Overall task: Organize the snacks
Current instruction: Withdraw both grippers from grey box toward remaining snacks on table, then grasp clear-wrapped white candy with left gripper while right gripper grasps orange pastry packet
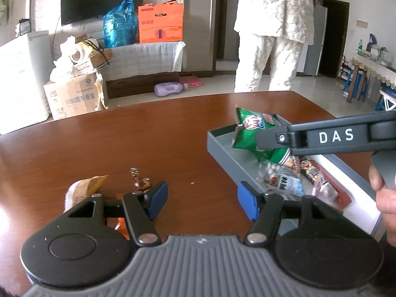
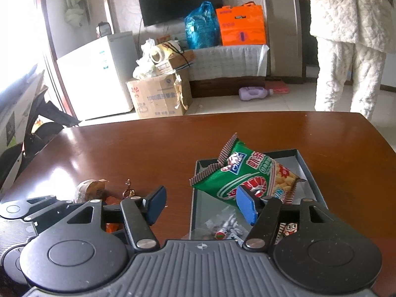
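A grey tray [image 1: 222, 148] [image 2: 194, 198] sits on the brown table. A green snack bag [image 2: 247, 175] [image 1: 250, 128] leans in it above several small packets [image 1: 284, 180] [image 2: 222, 227]. My right gripper [image 2: 201, 204] is open and empty over the tray's near left edge, its right pad in front of the green bag; it reaches in from the right in the left wrist view [image 1: 269, 139]. My left gripper [image 1: 203, 198] is open and empty just above the table. A tan wrapped snack [image 1: 81, 190] [image 2: 90, 189], a small candy [image 1: 139, 180] [image 2: 128, 190] and an orange packet [image 1: 121, 222] lie by its left finger.
A person in white clothes [image 1: 272, 32] stands beyond the table's far edge. Cardboard boxes [image 1: 74, 96], a white fridge [image 2: 99, 74] and a bench with an orange box [image 1: 160, 23] stand across the room. A purple bottle [image 1: 170, 89] lies on the floor.
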Available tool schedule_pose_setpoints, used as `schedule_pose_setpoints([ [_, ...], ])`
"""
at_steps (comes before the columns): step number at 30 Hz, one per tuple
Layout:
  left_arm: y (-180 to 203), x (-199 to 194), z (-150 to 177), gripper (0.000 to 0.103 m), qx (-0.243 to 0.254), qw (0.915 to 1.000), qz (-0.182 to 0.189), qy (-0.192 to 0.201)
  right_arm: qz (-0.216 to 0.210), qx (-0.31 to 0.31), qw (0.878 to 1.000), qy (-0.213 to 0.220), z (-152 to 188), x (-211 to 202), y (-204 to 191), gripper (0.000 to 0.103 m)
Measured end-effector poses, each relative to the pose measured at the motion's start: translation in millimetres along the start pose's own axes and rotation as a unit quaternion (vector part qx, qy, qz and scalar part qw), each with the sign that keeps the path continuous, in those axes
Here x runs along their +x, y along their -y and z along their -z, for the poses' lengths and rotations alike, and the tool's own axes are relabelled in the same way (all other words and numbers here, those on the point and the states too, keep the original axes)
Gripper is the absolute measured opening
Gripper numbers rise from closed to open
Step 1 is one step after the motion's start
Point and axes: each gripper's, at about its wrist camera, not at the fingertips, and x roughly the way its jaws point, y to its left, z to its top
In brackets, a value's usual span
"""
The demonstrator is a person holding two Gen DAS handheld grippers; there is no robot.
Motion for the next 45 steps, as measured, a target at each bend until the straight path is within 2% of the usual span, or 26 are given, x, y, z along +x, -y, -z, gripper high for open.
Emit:
schedule_pose_setpoints([
  [20, -65.5, -44.7, 29.7, 0.063, -0.019, 0.9985, -0.050, -0.012, -0.039, -0.037, 0.998, -0.015, 1.4, 22.1, -47.9, 0.069],
  [27, -73.2, -46.7, 32.5, 0.063, -0.028, 0.9971, -0.069, -0.015, -0.046, -0.041, 0.998, -0.018, 0.8, 28.0, -57.4, 0.073],
  [45, -114.5, -63.7, 69.6, 0.063, -0.047, 0.9921, -0.109, -0.041, -0.069, -0.071, 0.994, -0.054, 11.7, 59.5, -95.7, 0.076],
])
